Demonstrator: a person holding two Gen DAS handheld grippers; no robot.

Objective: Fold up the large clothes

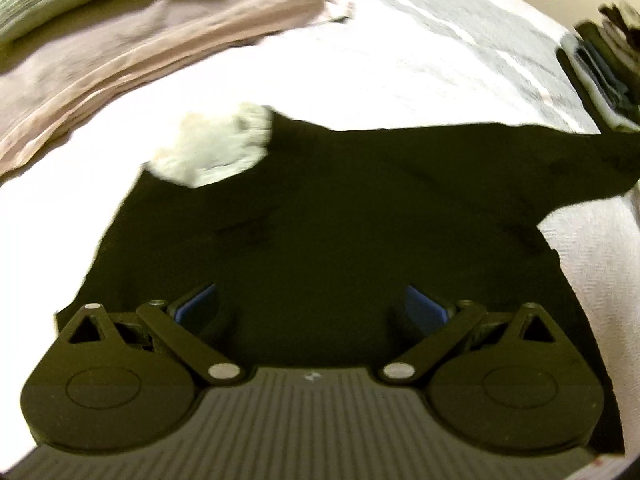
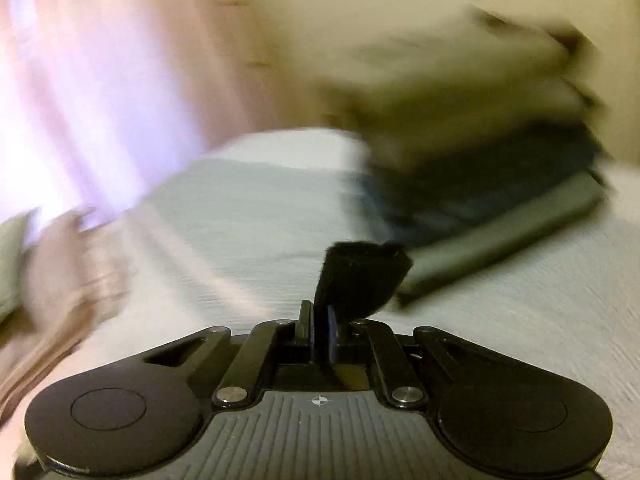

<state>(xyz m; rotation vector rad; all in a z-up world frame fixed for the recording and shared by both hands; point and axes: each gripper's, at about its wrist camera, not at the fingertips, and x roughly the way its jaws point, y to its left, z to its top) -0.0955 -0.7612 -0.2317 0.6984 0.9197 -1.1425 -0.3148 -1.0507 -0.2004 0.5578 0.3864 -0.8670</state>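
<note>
Black garment [image 1: 340,216] spread on the white bed [image 1: 320,80] below the beige folded cloth [image 1: 160,52], left gripper [image 1: 310,304] spread wide over it, right gripper [image 2: 320,320] pinching its black edge [image 2: 360,276].

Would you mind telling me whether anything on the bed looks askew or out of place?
Mildly: the black garment lies unevenly on the white bedspread, one sleeve trailing toward the edge. The right tool pinches a piece of black fabric.

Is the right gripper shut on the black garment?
Yes. The right gripper has its pads pinching a strip of black garment.
</note>
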